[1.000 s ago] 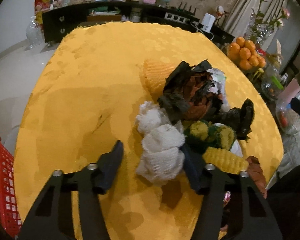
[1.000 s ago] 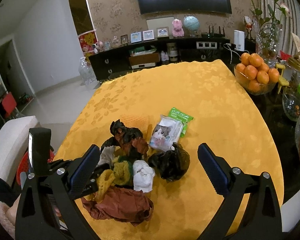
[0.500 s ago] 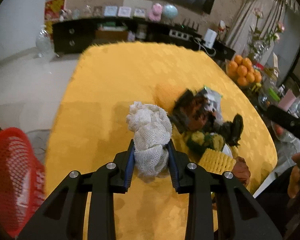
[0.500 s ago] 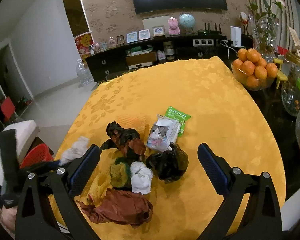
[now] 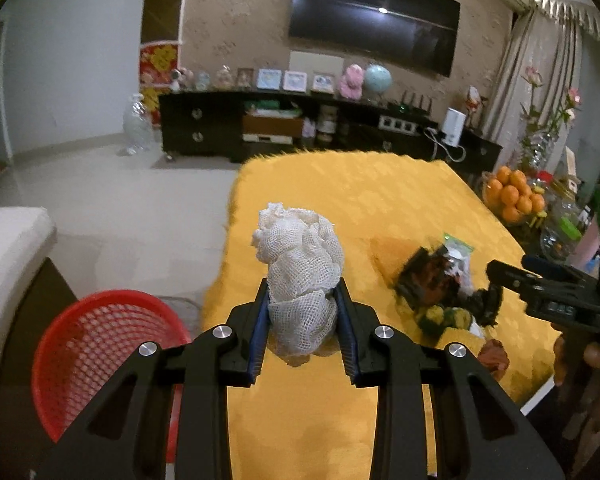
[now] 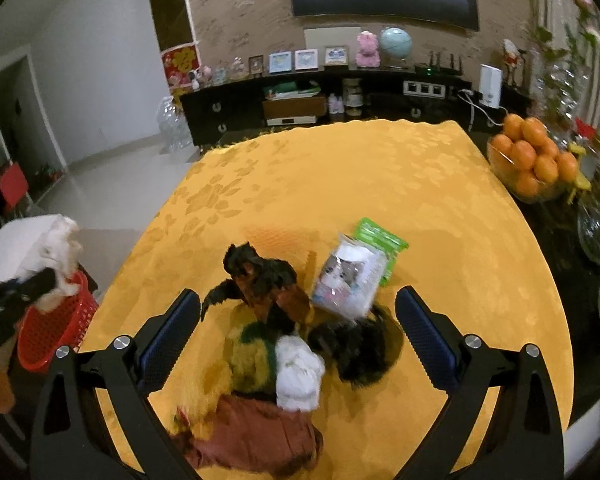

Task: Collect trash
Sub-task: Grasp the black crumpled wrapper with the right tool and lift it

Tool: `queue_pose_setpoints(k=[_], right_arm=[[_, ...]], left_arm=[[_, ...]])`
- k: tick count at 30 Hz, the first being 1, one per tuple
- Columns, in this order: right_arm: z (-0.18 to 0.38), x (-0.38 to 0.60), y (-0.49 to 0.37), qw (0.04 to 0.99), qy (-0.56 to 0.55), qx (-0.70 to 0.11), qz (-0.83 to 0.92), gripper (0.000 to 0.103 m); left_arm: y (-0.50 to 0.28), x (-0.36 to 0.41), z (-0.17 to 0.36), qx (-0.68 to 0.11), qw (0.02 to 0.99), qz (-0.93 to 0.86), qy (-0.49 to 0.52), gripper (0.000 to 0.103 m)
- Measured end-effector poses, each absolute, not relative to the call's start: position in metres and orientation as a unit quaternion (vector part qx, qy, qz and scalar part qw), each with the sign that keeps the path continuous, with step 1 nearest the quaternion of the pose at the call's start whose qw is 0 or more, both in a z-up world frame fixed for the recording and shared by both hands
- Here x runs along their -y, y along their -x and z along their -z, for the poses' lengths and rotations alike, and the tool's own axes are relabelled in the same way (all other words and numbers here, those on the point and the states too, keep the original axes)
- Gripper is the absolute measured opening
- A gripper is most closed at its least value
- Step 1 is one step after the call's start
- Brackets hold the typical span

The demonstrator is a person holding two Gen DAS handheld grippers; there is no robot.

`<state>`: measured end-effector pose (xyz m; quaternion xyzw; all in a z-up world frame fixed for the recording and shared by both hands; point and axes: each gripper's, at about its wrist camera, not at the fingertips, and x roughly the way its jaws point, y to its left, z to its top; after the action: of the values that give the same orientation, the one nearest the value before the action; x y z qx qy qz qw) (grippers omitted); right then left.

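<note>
The left gripper (image 5: 303,320) is clamping a crumpled white mesh cloth (image 5: 300,276) at centre frame of the left wrist view, both pads pressing into its lower half while the upper wad is bulging free above the fingers. It is hanging in the air over the near edge of the yellow tablecloth (image 5: 380,200), with the red mesh basket (image 5: 100,344) sitting lower left of that frame, beside the table.

The cloth is looking light, soft and springy: it is squashing under the pads rather than resisting, so a mid-body pinch like this one seems secure, though a loose fold could catch on the basket's lattice.

In the right wrist view, the right gripper (image 6: 298,320) is standing wide open with nothing between its fingers, hovering above the remaining pile: a dark crumpled wrapper (image 6: 260,280), a cat-print packet (image 6: 350,280), a black plastic bag (image 6: 360,348), a white wad (image 6: 298,376) and a brown crumpled bag (image 6: 256,440). These too are looking light and crushable; the slick packet may slip, so taking it across a flat edge seems wisest.
</note>
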<state>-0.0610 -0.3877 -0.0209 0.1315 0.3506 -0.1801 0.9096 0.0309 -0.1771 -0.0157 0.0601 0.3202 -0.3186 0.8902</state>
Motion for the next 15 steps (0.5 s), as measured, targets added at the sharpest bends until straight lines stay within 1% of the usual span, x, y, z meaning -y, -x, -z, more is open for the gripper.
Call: queue_pose_setpoints(k=[7, 12, 14, 15], right_arm=[[0.047, 0.383, 0.017, 0.899, -0.101, -0.398, 0.153, 0.095], [0.066, 0.376, -0.005, 0.887, -0.070, -0.433, 0.145, 0.086], [0.073, 0.379, -0.012, 0.881, -0.070, -0.446, 0.144, 0.076], [0.075, 0.379, -0.015, 0.879, -0.072, -0.450, 0.143, 0.074]], left_arm=[[-0.033, 0.165, 0.007, -0.308, 0.899, 0.306, -0.050, 0.029], [-0.033, 0.163, 0.005, -0.307, 0.900, 0.305, -0.046, 0.029], [-0.031, 0.164, 0.005, -0.305, 0.901, 0.304, -0.049, 0.029], [-0.030, 0.165, 0.005, -0.303, 0.902, 0.303, -0.051, 0.029]])
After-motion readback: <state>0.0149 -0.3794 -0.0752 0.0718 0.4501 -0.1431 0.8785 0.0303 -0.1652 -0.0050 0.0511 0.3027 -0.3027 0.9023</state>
